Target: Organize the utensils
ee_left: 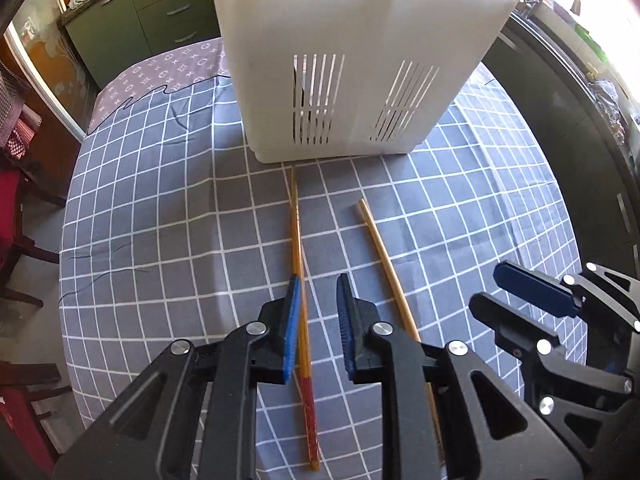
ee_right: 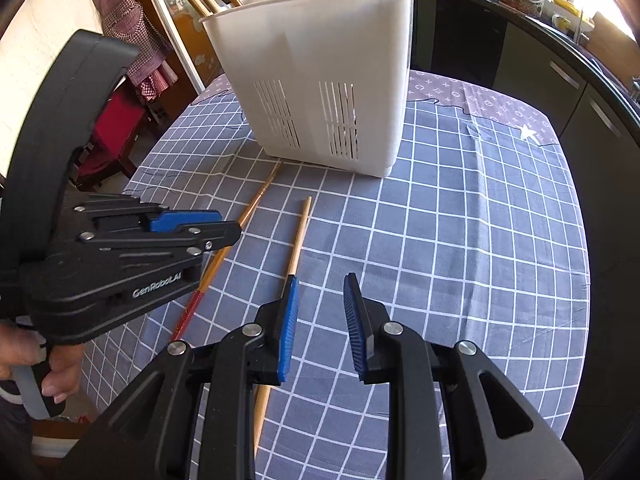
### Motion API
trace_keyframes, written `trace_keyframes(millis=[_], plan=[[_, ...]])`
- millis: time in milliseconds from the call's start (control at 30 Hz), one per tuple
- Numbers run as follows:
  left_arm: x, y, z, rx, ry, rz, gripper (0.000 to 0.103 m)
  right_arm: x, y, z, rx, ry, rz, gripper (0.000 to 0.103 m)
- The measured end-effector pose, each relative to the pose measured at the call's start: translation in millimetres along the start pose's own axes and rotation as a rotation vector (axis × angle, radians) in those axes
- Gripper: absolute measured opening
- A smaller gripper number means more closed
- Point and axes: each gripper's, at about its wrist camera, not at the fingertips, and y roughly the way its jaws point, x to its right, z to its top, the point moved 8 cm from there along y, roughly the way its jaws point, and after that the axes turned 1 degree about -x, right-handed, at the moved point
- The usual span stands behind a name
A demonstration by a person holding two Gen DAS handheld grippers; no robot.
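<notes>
In the left wrist view, our left gripper (ee_left: 319,296) hangs low over the checked tablecloth (ee_left: 160,220) with its jaws a little apart and nothing clamped. The red-handled chopstick (ee_left: 303,320) lies on the cloth just inside the left pad, running from our side toward the white utensil holder (ee_left: 340,60), its thin tip almost at the holder's base. The plain chopstick (ee_left: 384,256) lies just beside the right pad, outside the jaws. Our right gripper (ee_left: 496,292) shows at the right edge, near the cloth.

In the right wrist view, the right gripper (ee_right: 322,300) stands partly open and holds nothing; the plain chopstick (ee_right: 298,240) passes just under its left pad, outside the gap. The left gripper (ee_right: 216,224) reaches in from the left over the red-handled chopstick (ee_right: 240,224), a hand (ee_right: 48,372) at its handle. The holder (ee_right: 316,60) stands upright at the far side of the table, already filled with several sticks and utensils.

We judge the step in hand to be picking up the two loose chopsticks, with neither yet lifted. The next move calls for shifting the left jaws so the red-handled stick sits between the pads, closing firmly on so thin a thing, then lifting and tipping it upright into the holder.
</notes>
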Motion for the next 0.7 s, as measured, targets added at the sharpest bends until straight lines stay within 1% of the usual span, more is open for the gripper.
trace_keyframes(millis=[167, 267, 367, 400, 433, 533, 700], plan=[[-9, 14, 12, -0.023, -0.019, 0.042, 0.017, 3, 1, 0, 0.002, 0.004, 0.011, 0.023], [-10, 21, 17, -0.047, -0.015, 0.047, 0.017, 1, 2, 0, 0.0, 0.001, 0.018, 0.023], [-7, 31, 17, -0.093, -0.014, 0.034, 0.017, 2, 4, 0, -0.003, 0.001, 0.019, 0.023], [-6, 31, 19, -0.088, -0.008, 0.043, 0.017, 2, 4, 0, -0.003, 0.002, 0.02, 0.023], [-7, 33, 20, -0.095, -0.002, 0.05, 0.017, 3, 4, 0, -0.003, 0.003, 0.02, 0.023], [-4, 33, 20, -0.102, 0.007, 0.058, 0.007, 4, 5, 0, -0.005, 0.006, 0.018, 0.023], [-4, 29, 18, -0.102, 0.001, 0.049, 0.006, 3, 5, -1, -0.008, 0.0, 0.018, 0.023]])
